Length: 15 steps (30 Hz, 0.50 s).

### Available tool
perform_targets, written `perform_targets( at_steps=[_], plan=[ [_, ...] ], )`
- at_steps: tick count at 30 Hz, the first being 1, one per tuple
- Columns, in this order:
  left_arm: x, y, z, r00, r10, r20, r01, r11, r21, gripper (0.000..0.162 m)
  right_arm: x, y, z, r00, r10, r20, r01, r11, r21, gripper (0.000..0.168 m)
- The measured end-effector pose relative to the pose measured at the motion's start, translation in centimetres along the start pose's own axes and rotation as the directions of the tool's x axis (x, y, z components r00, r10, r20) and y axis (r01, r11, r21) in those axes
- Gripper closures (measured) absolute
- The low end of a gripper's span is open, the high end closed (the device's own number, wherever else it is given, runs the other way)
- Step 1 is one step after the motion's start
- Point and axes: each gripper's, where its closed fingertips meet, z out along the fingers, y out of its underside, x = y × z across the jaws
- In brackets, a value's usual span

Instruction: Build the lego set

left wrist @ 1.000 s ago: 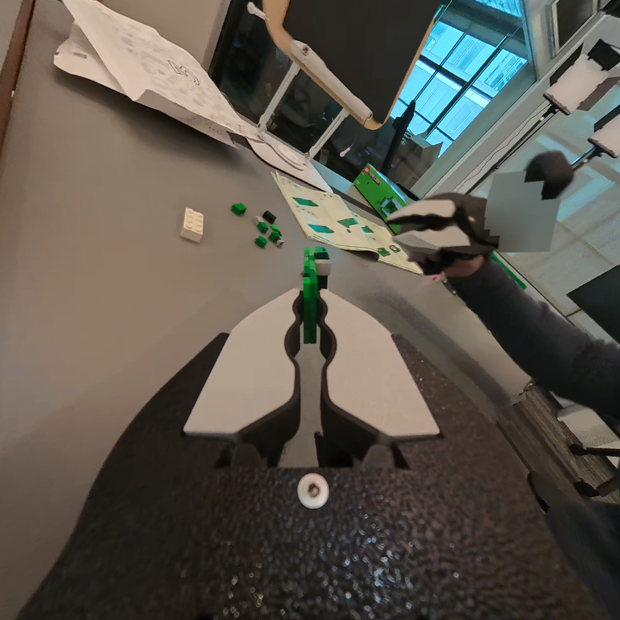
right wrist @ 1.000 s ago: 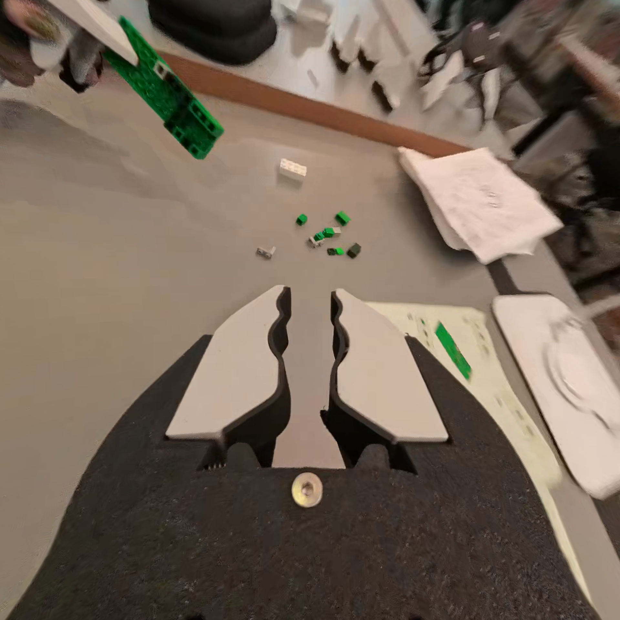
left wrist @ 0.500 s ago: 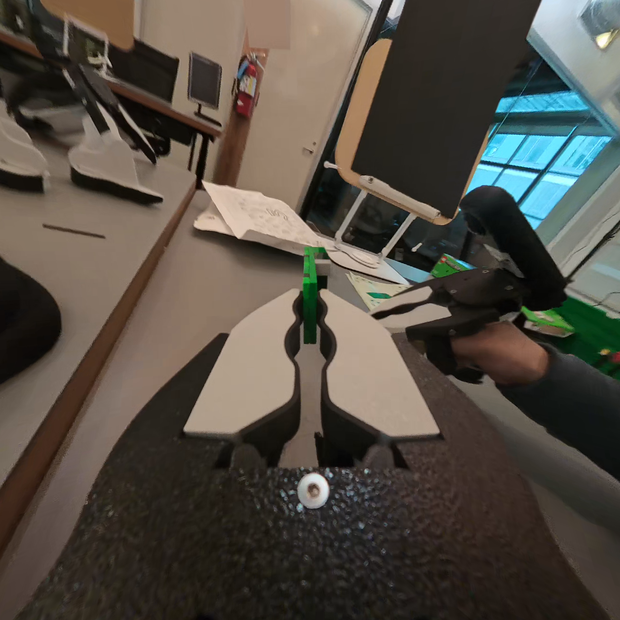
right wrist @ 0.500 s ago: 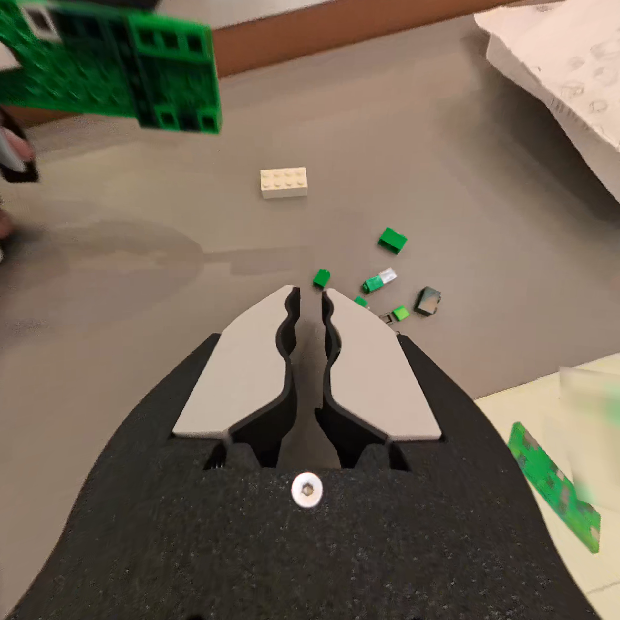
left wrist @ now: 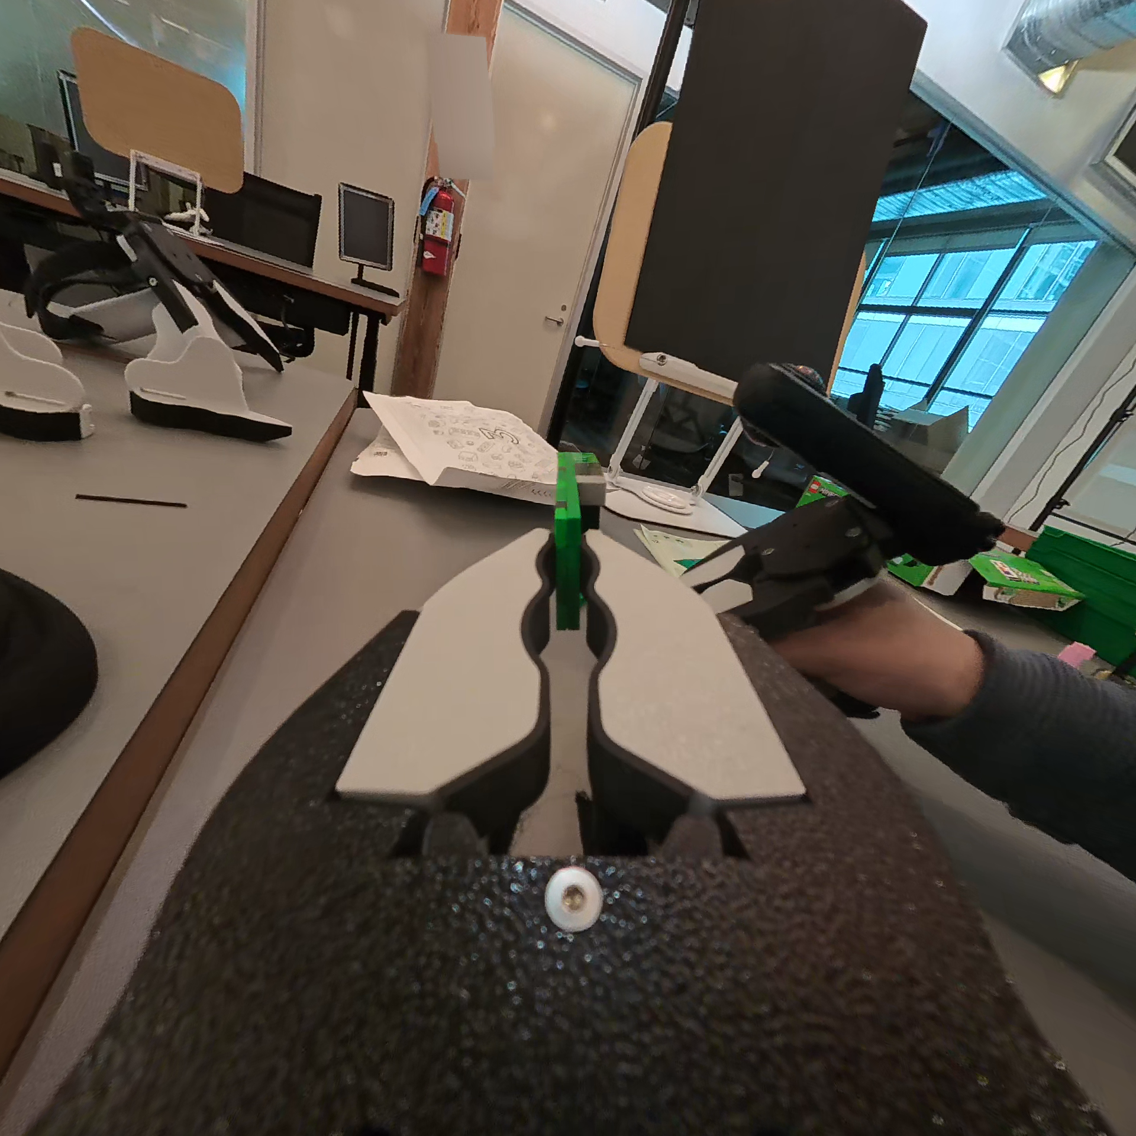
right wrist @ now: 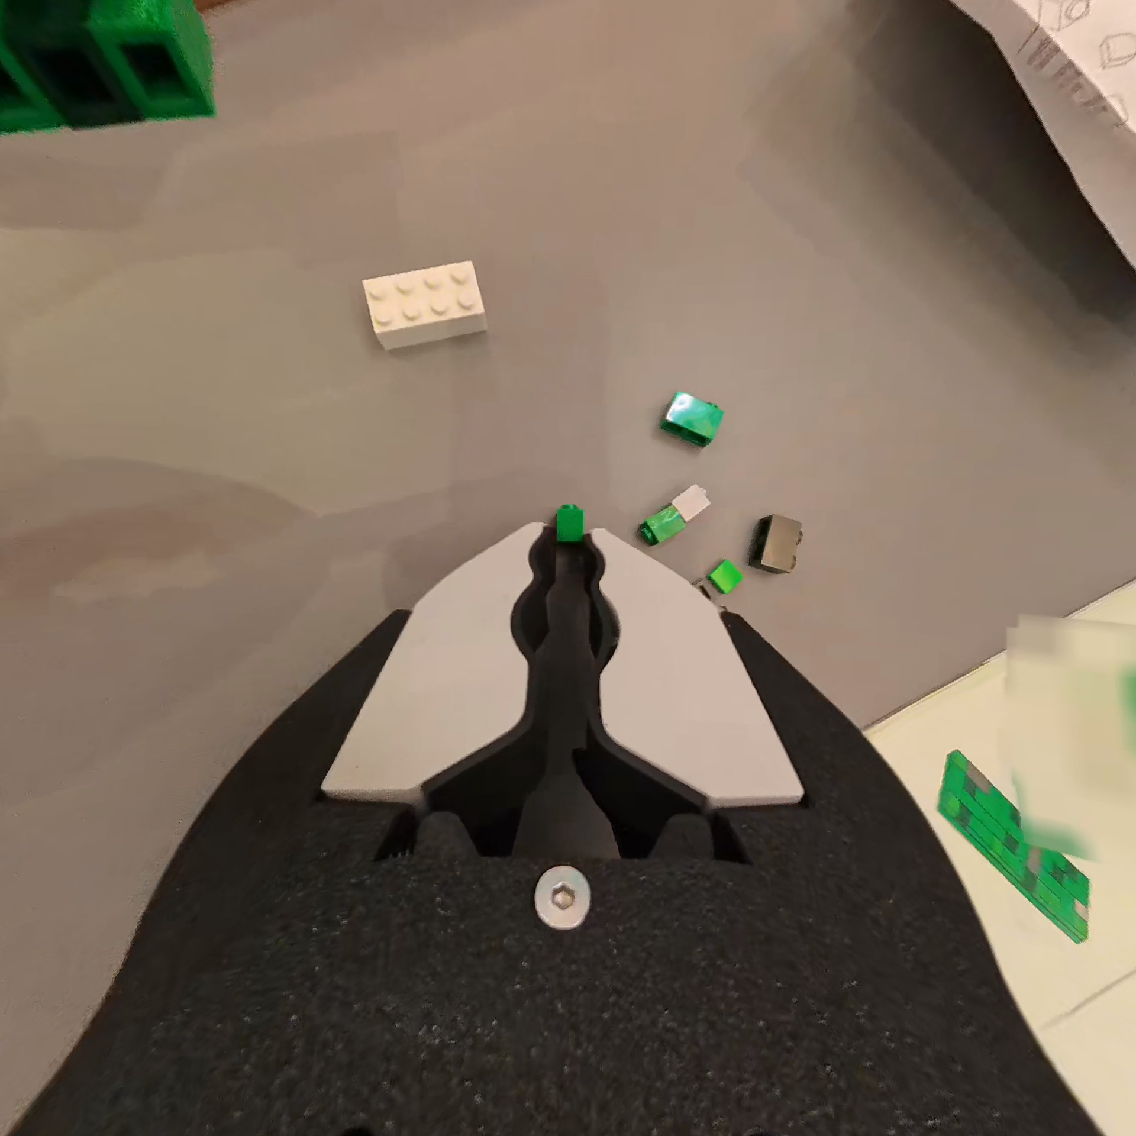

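My left gripper (left wrist: 568,536) is shut on a green lego plate assembly (left wrist: 567,556), held edge-on above the grey table (left wrist: 381,553), with a grey piece at its far end. The assembly's underside also shows at the top left of the right wrist view (right wrist: 104,67). My right gripper (right wrist: 568,530) is low over the table, its fingertips closed on a small green brick (right wrist: 568,524). In the left wrist view the right gripper (left wrist: 713,575) points down just right of my left fingers.
A white 2x4 brick (right wrist: 424,304) lies beyond the right gripper. Loose pieces lie to its right: a green slope (right wrist: 691,419), a green-and-white piece (right wrist: 673,516), a dark brick (right wrist: 776,544). An instruction booklet (right wrist: 959,768) and a white paper bag (left wrist: 467,449) lie on the table. Left tips to right tips: about 15 cm.
My right gripper has dropped toward the table and closed its fingers around the small green brick. My left gripper has tilted up, still holding the green assembly.
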Motion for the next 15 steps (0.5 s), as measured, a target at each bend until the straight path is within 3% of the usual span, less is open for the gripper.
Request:
perform_targets(
  at_steps=[4,9,12,15],
  plan=[
    [0.2,0.1,0.0,1.000,0.011,-0.011,-0.012,1.000,-0.004,0.156,0.6,-0.3,-1.4,0.994,-0.101,-0.044,0.103,0.993,0.059,0.160],
    [1.7,0.8,0.7,0.994,0.104,-0.043,-0.106,0.993,-0.043,0.156,1.8,0.5,-6.4,0.979,-0.171,-0.113,0.191,0.962,0.196,0.160],
    [4.2,1.7,1.8,0.985,0.131,-0.115,-0.140,0.987,-0.074,0.156,2.8,2.5,-9.8,0.980,-0.141,-0.139,0.173,0.950,0.260,0.160],
    [8.2,2.8,3.4,0.968,0.127,-0.217,-0.151,0.984,-0.098,0.156,4.5,6.7,-13.2,0.978,-0.085,-0.192,0.132,0.960,0.248,0.160]
  ],
)
